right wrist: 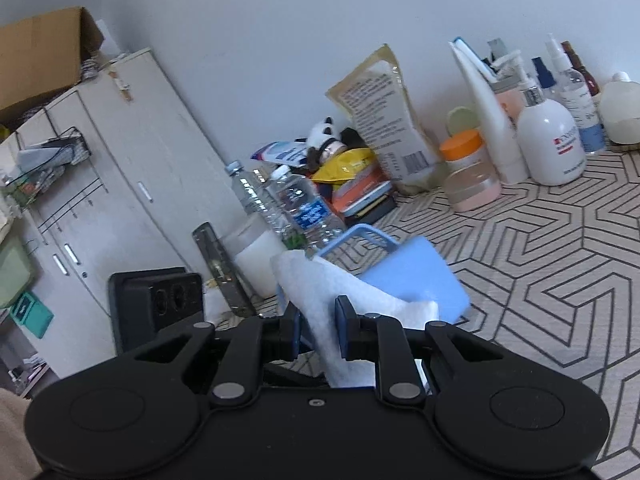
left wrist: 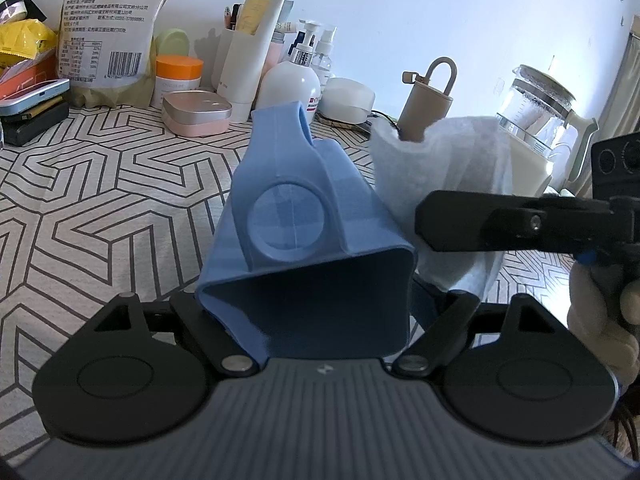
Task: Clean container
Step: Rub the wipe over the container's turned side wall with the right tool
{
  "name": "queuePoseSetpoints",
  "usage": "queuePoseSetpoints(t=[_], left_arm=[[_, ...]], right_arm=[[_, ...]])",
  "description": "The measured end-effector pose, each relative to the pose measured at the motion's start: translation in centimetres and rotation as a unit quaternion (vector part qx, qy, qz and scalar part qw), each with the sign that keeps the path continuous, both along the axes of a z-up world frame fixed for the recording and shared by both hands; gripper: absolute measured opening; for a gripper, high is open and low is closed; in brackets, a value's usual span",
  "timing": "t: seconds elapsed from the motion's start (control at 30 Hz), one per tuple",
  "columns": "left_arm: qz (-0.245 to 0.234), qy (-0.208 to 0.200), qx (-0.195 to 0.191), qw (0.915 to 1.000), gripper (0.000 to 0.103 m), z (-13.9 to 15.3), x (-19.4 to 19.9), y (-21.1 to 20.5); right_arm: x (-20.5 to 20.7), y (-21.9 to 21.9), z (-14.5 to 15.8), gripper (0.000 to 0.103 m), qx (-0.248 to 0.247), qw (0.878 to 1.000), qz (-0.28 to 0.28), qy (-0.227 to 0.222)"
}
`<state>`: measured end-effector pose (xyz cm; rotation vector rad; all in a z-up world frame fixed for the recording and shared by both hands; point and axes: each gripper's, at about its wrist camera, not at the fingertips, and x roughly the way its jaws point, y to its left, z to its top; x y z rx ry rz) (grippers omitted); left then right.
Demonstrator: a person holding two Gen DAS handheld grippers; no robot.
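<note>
Closest to the left wrist cam: left gripper (left wrist: 304, 320), clamped on the near rim of a pale blue soft-plastic container (left wrist: 304, 216) w/ a round clear window in its side. Container sits up off the desk, mouth toward the lens, long axis running away from the cam toward the back edge; a loop handle shows at its far end. Which part of the wall the fingers pinch is hidden by the container itself.

Right gripper (right wrist: 318, 332) has its blue-padded fingers (right wrist: 343, 330) narrow, pinching a white fluffy non-woven wipe cloth (right wrist: 340, 300). In the left cam that cloth hangs just beside the container's right wall, touching or nearly so; can't tell which.

Key relation for the next move, as I judge it: cloth is outside and to the right of the container, the opening faces back toward the left gripper, so the right hand is the one that must bring the cloth round to the mouth or along the outer wall. Wiping looks barely started.

Geometric-patterned desk cover (left wrist: 100, 184) carries clutter along the back edge: white pump bottle (left wrist: 290, 84), orange-lidded jar (left wrist: 178, 76), big beige printed food pouch (left wrist: 112, 20) w/ barcode and dense Chinese text, too small to read properly. Water bottle w/ blue label (right wrist: 308, 212), wording not legible.
</note>
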<state>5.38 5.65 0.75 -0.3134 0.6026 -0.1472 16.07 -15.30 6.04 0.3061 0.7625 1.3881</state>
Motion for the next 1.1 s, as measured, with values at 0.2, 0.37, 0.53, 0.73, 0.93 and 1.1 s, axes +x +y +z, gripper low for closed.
queuePoseSetpoints(t=[0.2,0.37,0.53,0.73,0.93,1.1], left_arm=[[0.002,-0.001,0.003,1.0000,0.082,0.0,-0.1,-0.2],[0.006,-0.002,0.002,1.0000,0.077,0.0,-0.2,-0.2],[0.005,-0.002,0.007,1.0000,0.077,0.0,-0.1,-0.4],[0.004,0.000,0.013,0.9999,0.077,0.1,-0.1,-0.5],[0.003,0.002,0.021,0.9998,0.077,0.2,0.0,-0.7],[-0.002,0.003,0.025,0.9997,0.077,0.2,0.1,-0.9]], right_arm=[[-0.4,0.0,0.3,0.023,0.008,1.000,0.016,-0.002],[-0.4,0.0,0.3,0.023,0.010,1.000,0.023,0.004],[0.3,-0.2,0.0,0.023,0.005,1.000,0.004,0.014],[-0.1,0.0,0.2,0.023,0.008,1.000,0.002,0.001],[-1.1,0.3,0.7,0.023,0.021,0.999,0.034,-0.008],[-0.7,0.1,0.5,0.017,0.016,1.000,0.024,-0.005]])
